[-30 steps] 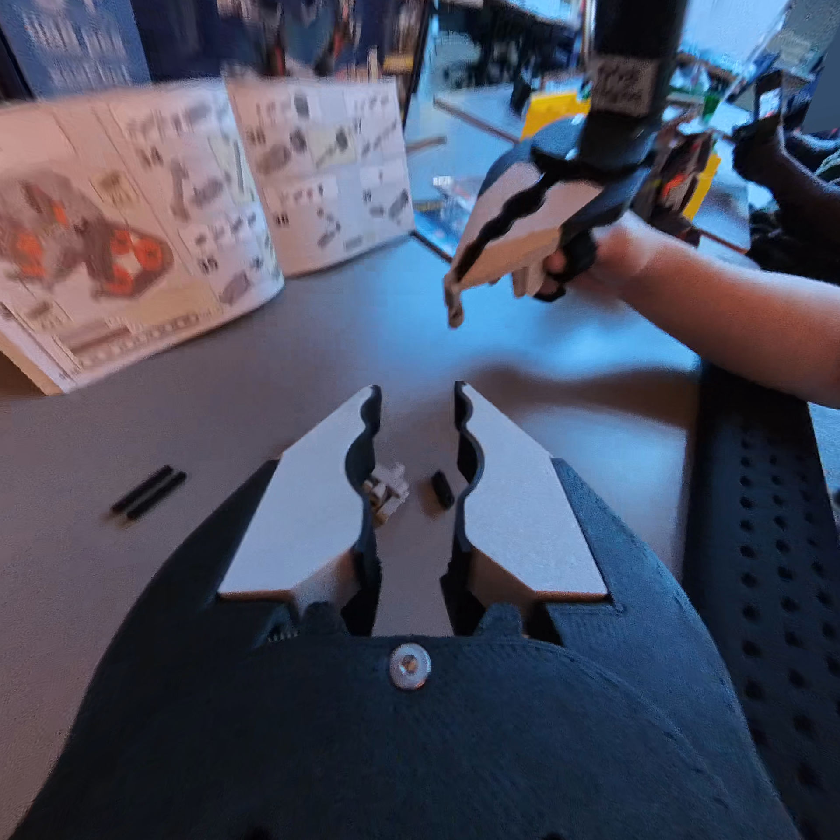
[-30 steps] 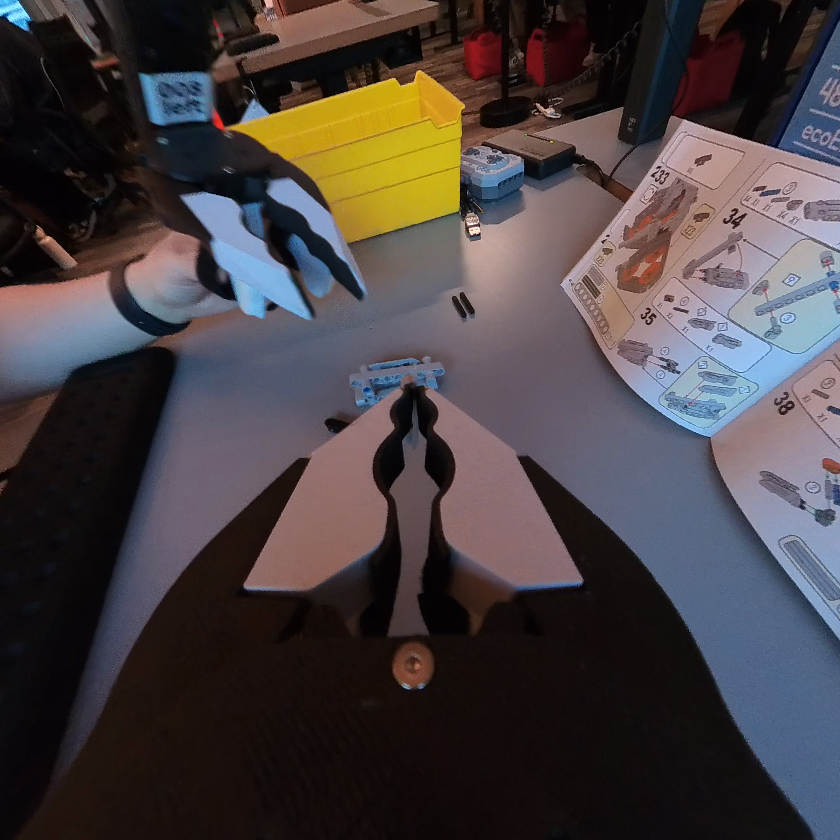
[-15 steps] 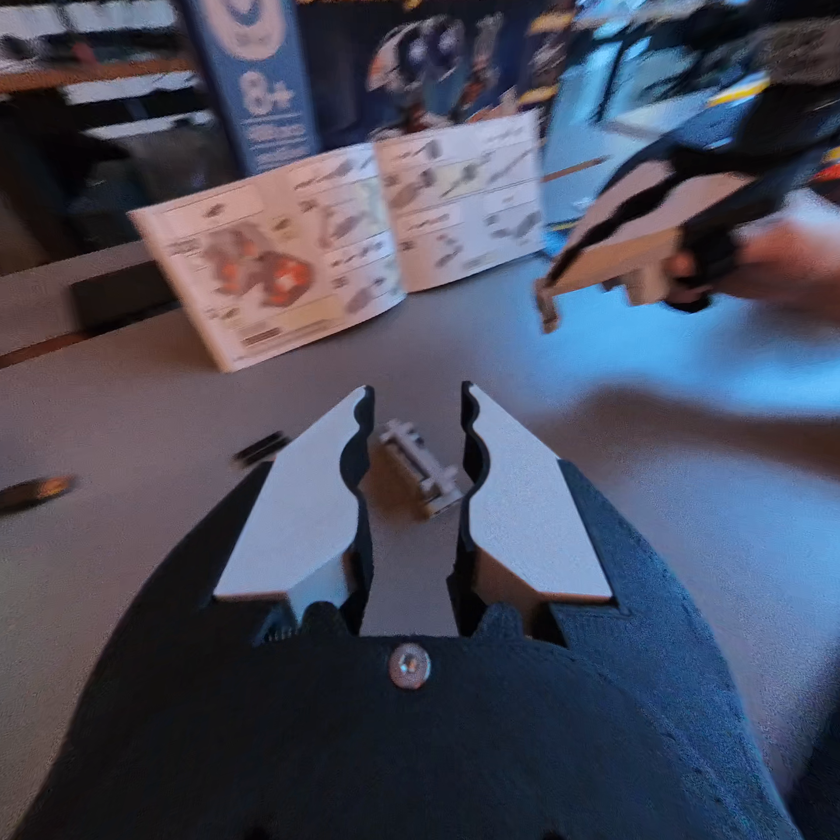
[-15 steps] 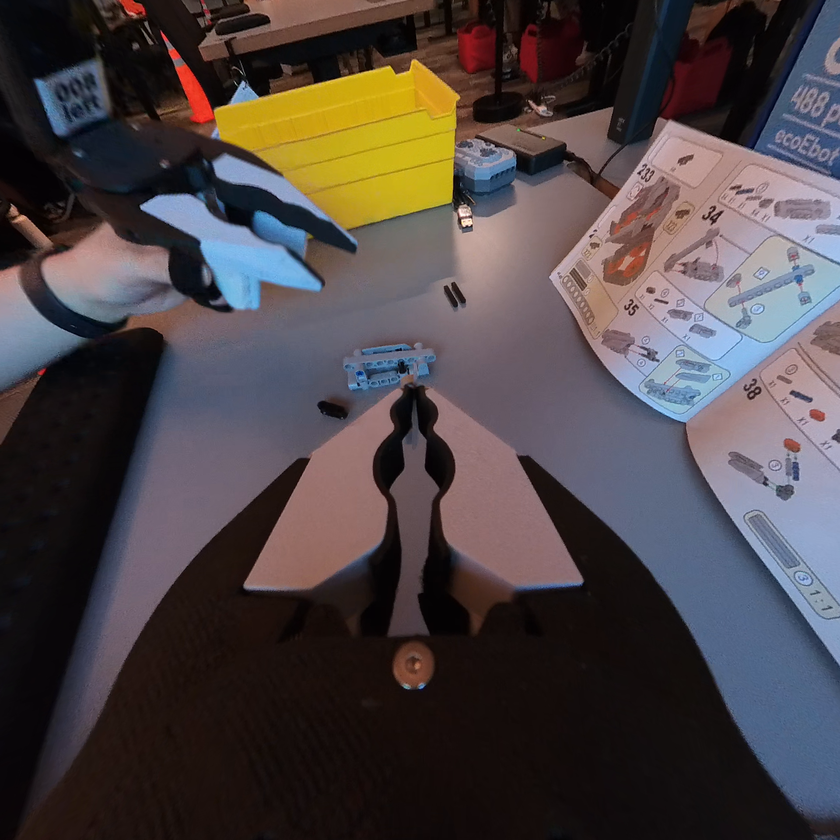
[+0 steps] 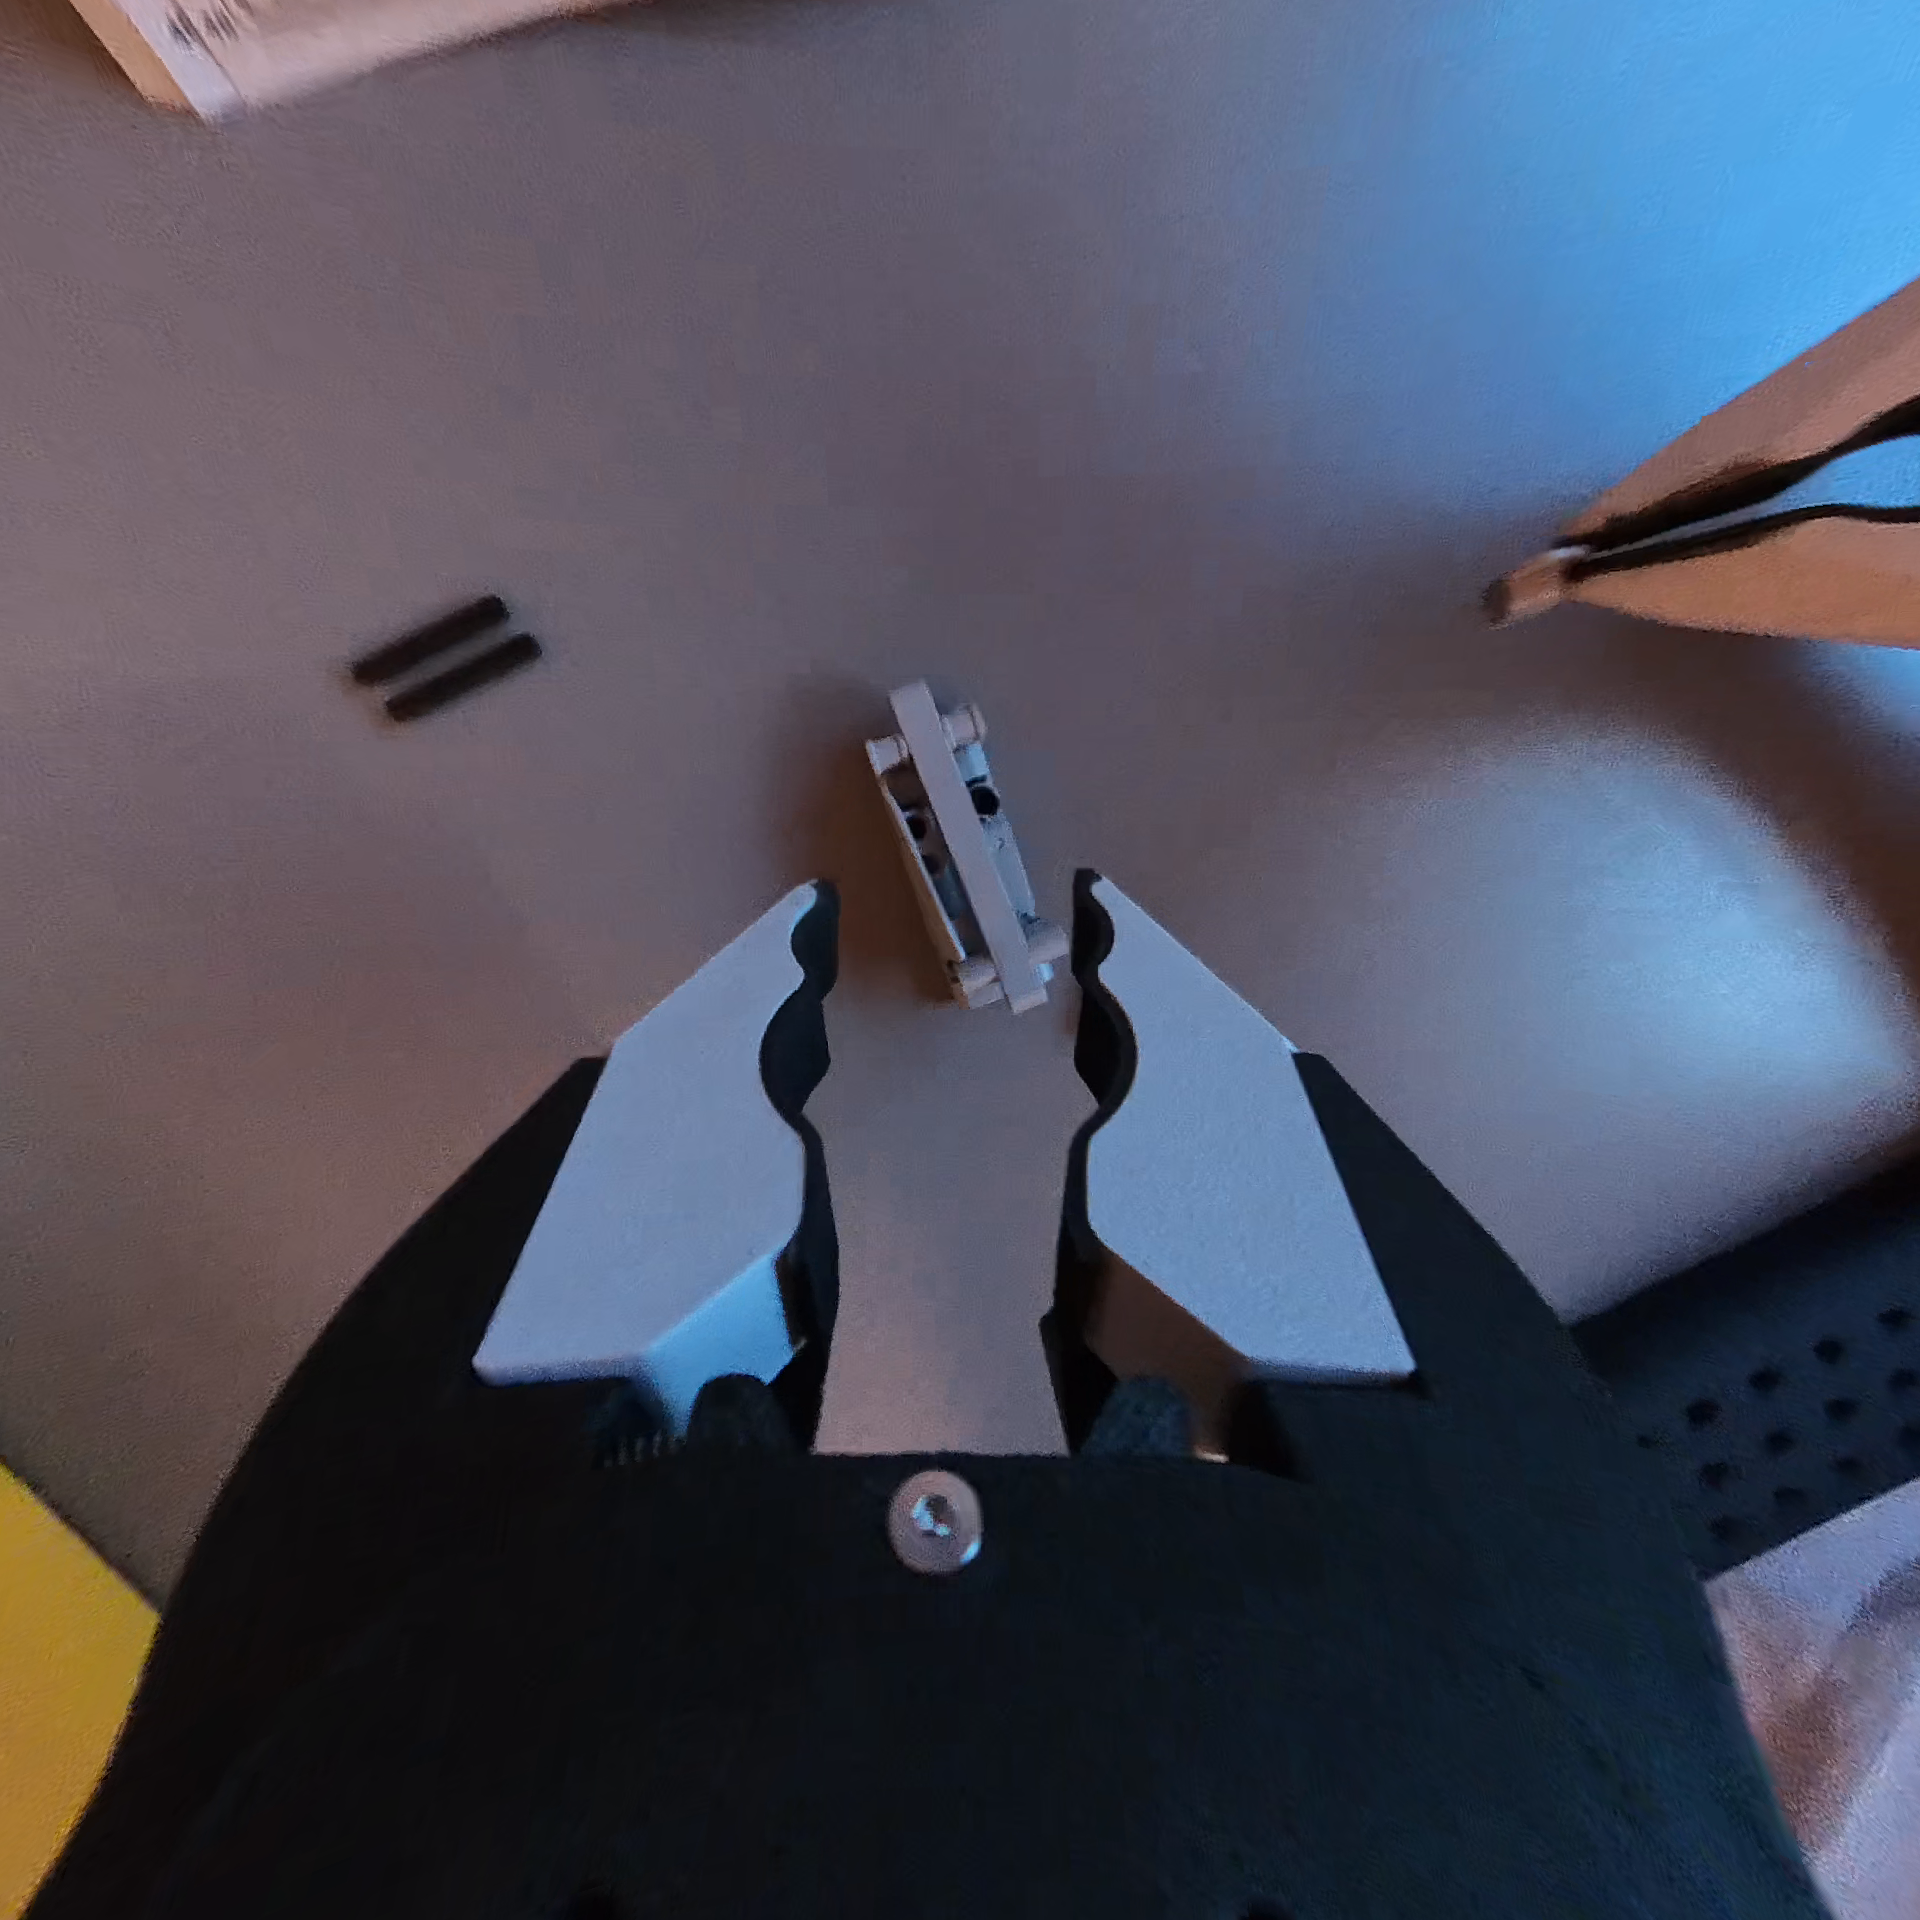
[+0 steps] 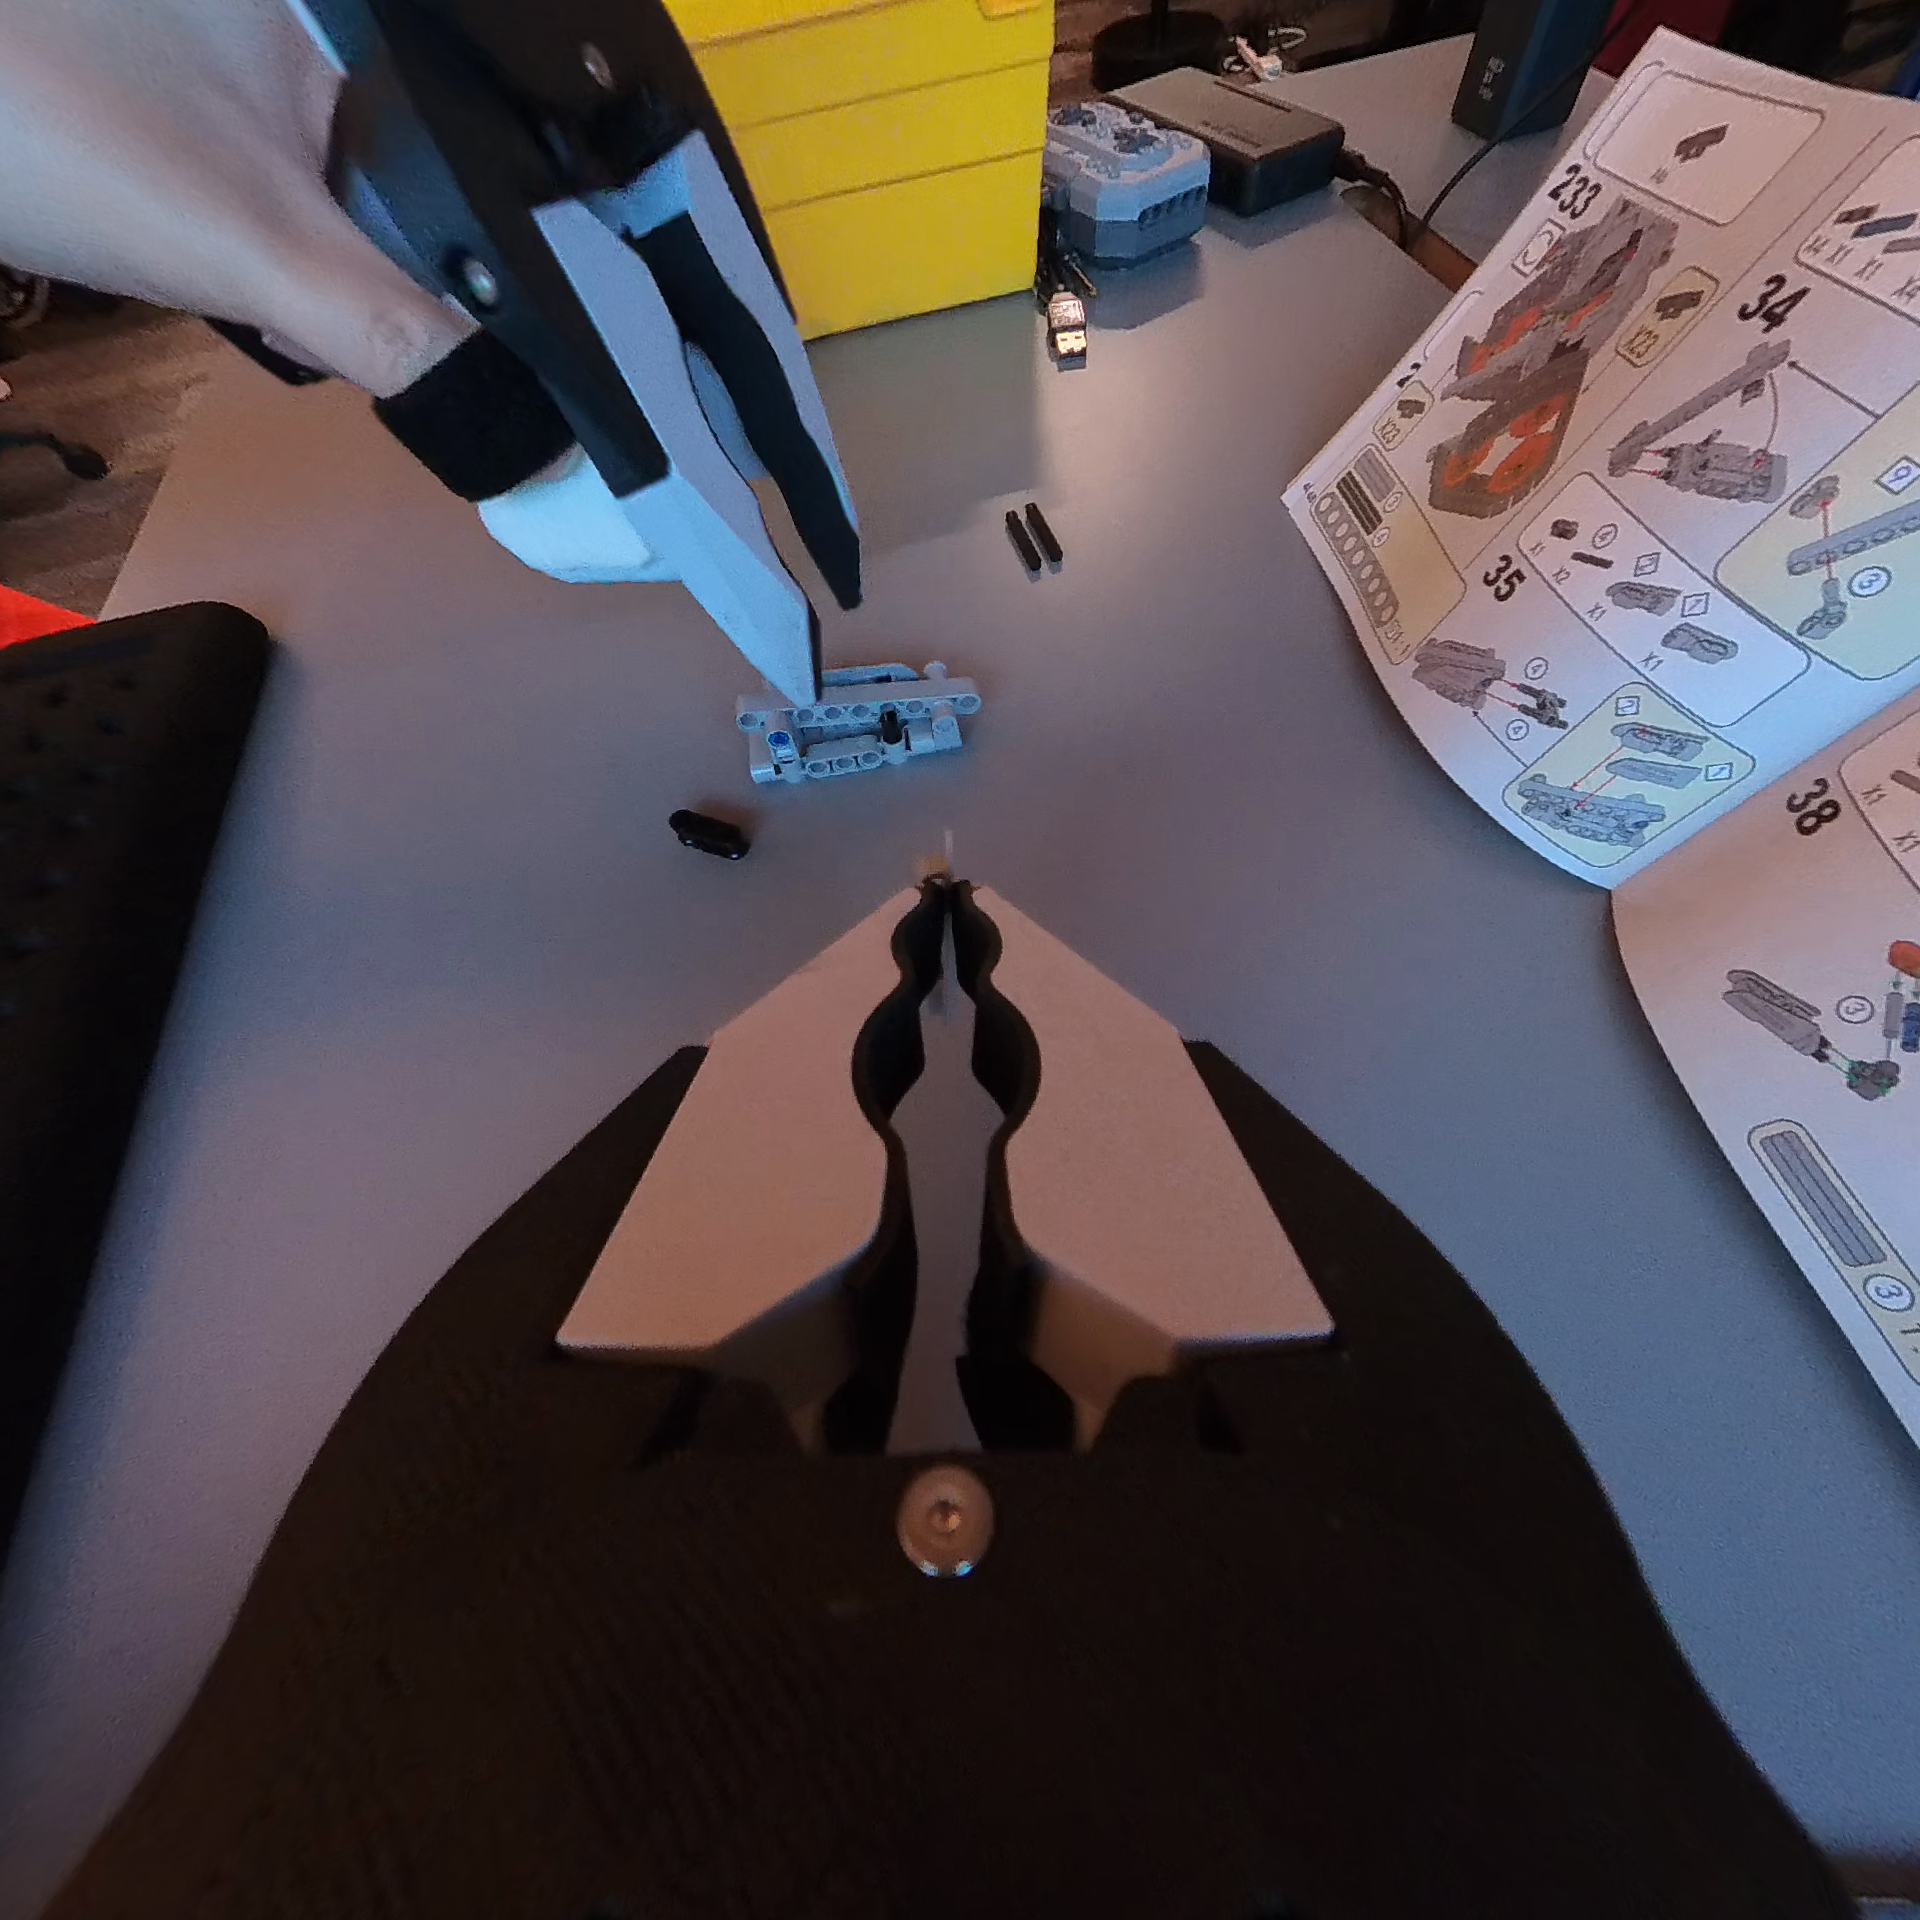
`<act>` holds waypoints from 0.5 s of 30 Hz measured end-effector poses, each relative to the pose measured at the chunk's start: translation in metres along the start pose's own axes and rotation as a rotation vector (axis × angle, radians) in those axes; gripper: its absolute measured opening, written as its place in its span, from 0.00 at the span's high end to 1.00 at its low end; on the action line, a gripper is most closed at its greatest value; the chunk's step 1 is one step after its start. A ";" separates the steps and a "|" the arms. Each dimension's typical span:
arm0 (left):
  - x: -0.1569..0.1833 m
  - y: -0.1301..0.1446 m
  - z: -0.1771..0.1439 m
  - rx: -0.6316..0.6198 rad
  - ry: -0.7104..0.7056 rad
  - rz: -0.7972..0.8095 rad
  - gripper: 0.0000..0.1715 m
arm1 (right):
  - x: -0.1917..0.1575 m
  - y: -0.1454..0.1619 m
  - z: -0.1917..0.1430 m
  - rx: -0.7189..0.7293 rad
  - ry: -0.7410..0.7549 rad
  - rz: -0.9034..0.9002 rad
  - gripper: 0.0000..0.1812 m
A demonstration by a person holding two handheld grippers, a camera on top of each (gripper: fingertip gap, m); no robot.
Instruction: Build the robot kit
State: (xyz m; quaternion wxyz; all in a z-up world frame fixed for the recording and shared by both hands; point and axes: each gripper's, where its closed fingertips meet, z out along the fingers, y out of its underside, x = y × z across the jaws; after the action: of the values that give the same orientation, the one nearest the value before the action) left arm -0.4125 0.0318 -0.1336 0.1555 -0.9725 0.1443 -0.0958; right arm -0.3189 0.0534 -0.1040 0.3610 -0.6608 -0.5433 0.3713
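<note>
The left gripper [image 5: 948, 914], jaws apart and empty, hangs over the grey assembly [image 5: 961, 852] on the tabletop [image 5: 1039, 416], while the right gripper [image 6: 943, 888] pinches a small pale pin [image 6: 943, 857] nearby, unfitted.

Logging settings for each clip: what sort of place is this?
Probably a hobby or workshop desk for brick-kit building: an open instruction booklet, a small grey brick assembly and a yellow parts bin on a grey table.

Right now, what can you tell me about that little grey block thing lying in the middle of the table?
The grey brick assembly looks like plastic: long beams with rows of round holes, joined by pins, one blue, one black. It lies flat on the grey table. The left gripper, jaws open, straddles one end; whether it touches is unclear. A small black piece lies apart nearby.
</note>
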 end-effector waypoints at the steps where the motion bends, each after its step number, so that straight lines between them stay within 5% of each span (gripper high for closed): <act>1: -0.002 0.002 0.004 -0.039 -0.013 -0.002 0.74 | 0.000 0.000 0.000 -0.001 -0.002 0.000 1.00; 7: -0.008 0.012 0.021 -0.197 -0.057 -0.013 0.81 | 0.002 -0.001 -0.001 0.005 -0.009 0.003 1.00; 9: -0.001 0.011 0.023 -0.213 -0.013 -0.027 0.89 | 0.001 0.000 -0.001 -0.002 -0.011 0.000 0.99; 15: 0.000 0.008 0.020 -0.209 -0.003 -0.021 0.90 | 0.000 0.005 0.006 -0.032 -0.006 0.017 1.00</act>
State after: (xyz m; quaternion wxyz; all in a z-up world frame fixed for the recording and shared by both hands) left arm -0.4097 0.0295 -0.1548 0.0525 -0.9850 0.1434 -0.0806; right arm -0.3218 0.0527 -0.1111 0.3454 -0.6699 -0.5447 0.3676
